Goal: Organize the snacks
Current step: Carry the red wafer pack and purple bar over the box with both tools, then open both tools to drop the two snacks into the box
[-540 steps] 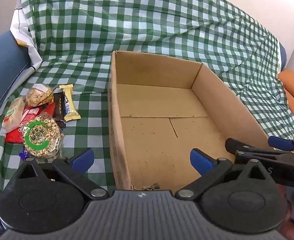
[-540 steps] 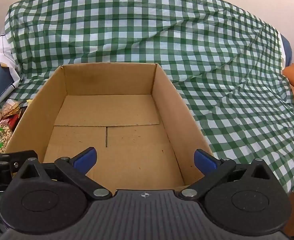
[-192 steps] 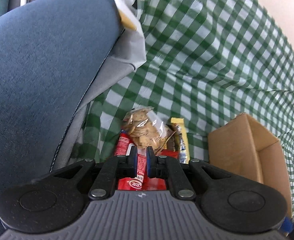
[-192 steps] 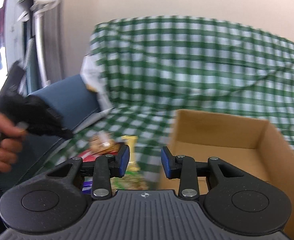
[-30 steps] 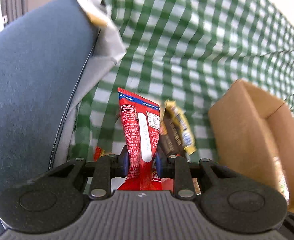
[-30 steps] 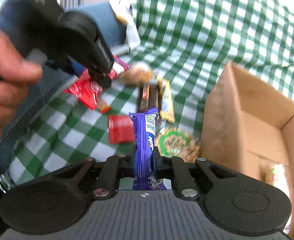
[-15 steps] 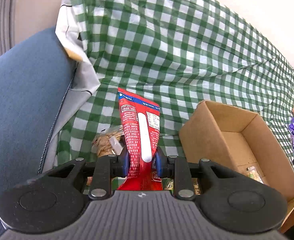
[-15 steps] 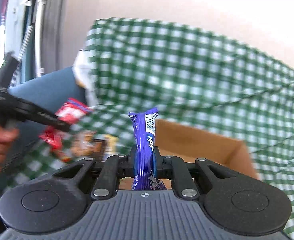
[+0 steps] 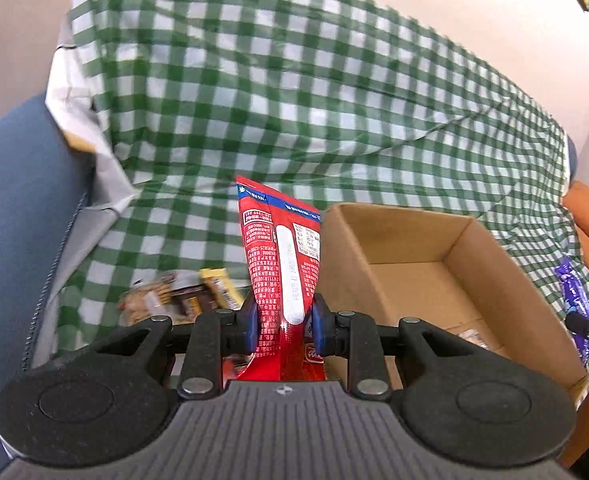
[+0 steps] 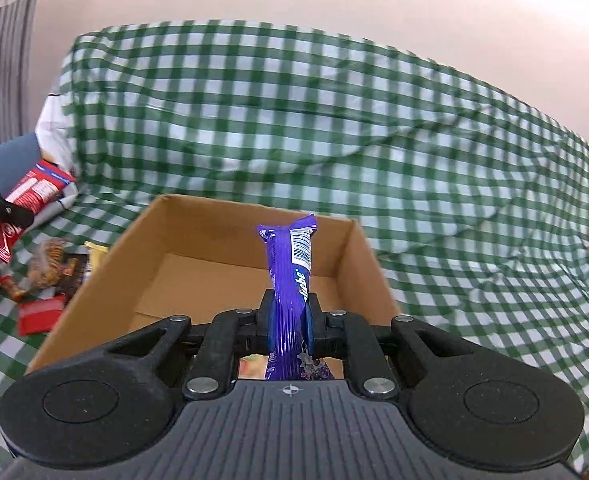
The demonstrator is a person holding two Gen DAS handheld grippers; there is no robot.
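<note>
Nearby, loose snacks point(image 10: 50, 276) (blurred), cardboard box point(image 10: 106, 264), checked cloth point(image 10: 334, 120)

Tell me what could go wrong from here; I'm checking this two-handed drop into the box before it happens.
1. Both grippers head for one box: the left gripper and right gripper could collide over it.
2. The red pack stands beside the box's near wall and may snag on the rim.
3. The purple bar is pinched low, so its tall free end could tip or slip out early.
</note>
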